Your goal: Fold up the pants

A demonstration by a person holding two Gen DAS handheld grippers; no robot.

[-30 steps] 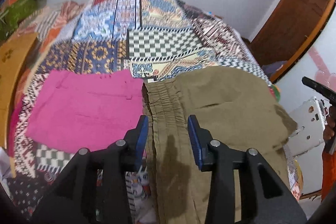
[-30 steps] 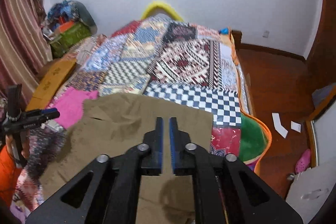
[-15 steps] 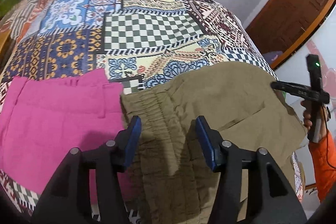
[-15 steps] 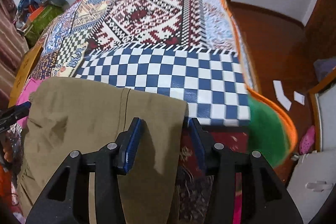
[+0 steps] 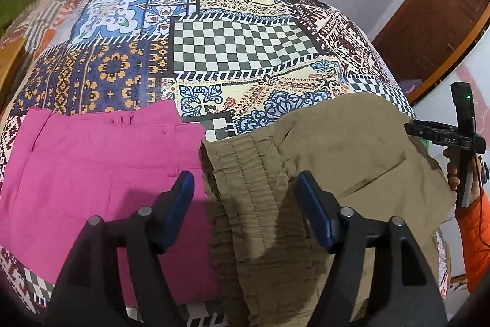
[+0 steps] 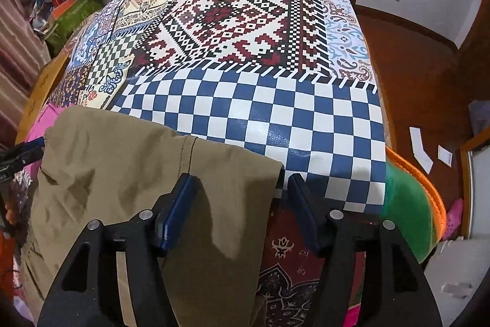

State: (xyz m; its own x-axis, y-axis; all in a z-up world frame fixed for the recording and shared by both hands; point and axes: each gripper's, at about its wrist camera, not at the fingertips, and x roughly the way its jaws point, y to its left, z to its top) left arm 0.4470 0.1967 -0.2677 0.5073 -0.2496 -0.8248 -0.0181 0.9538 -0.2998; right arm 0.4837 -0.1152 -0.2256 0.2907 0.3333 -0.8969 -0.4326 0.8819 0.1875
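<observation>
I am hovering both grippers, left gripper [image 5: 245, 204] and right gripper [image 6: 239, 201], fingers wide, over the khaki pants [image 5: 337, 161]; next, pinching waistband and hem.

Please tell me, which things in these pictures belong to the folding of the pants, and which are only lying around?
For the job:
khaki pants, flat on the bedspread
left gripper, open over the waistband
right gripper, open over the leg end

Lying about:
pink pants, beside the khaki ones
clutter pile by the wall
paper scraps on the floor
</observation>
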